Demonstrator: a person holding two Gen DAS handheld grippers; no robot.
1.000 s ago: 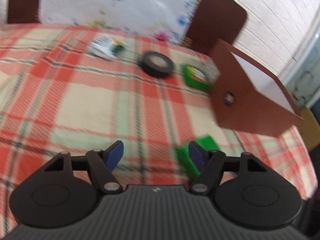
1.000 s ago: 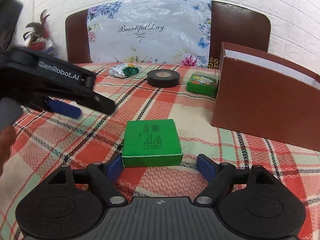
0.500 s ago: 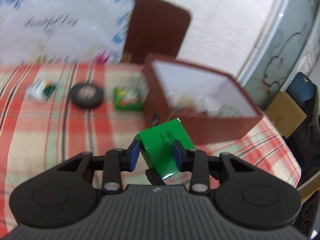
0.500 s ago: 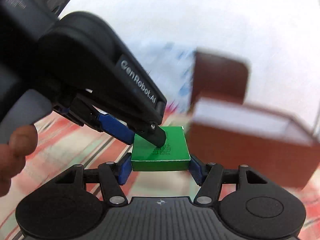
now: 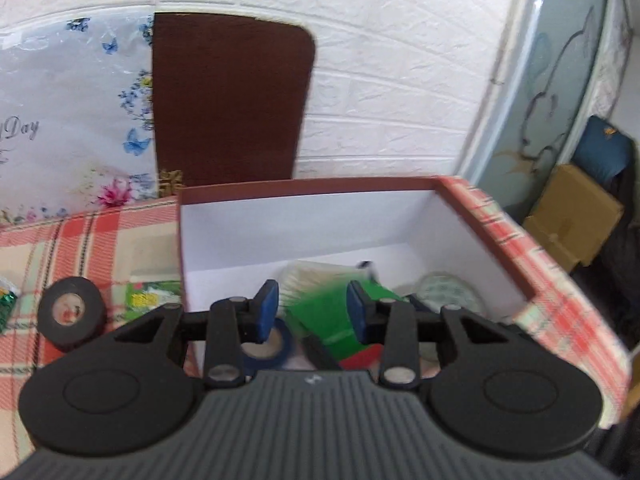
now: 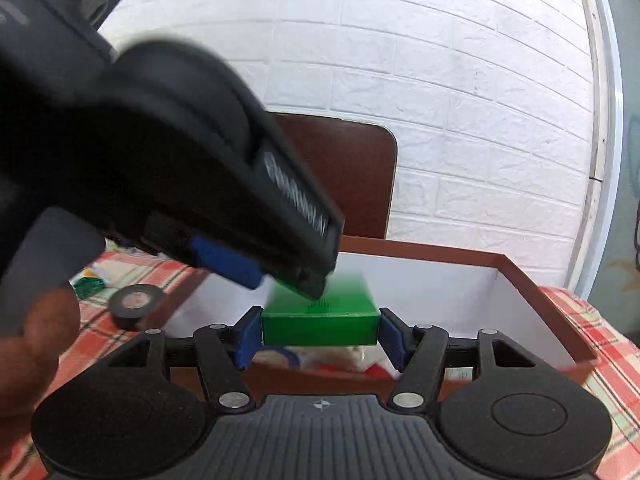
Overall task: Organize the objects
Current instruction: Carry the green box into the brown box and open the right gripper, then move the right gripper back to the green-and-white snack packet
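Right wrist view: green box (image 6: 320,322), off the bench a second ago, now over the brown box (image 6: 520,276); my right jaws (image 6: 320,330) opening around it, left jaws (image 5: 312,312) apart.

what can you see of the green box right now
The green box is a flat, square carton, plain bright green with a patch of small dark print on top, blurred by motion. It sits level between the pads of the right hand-held gripper, whose jaws are opening, above the open brown box. The left hand-held gripper has its tip over the top face; contact is unclear.
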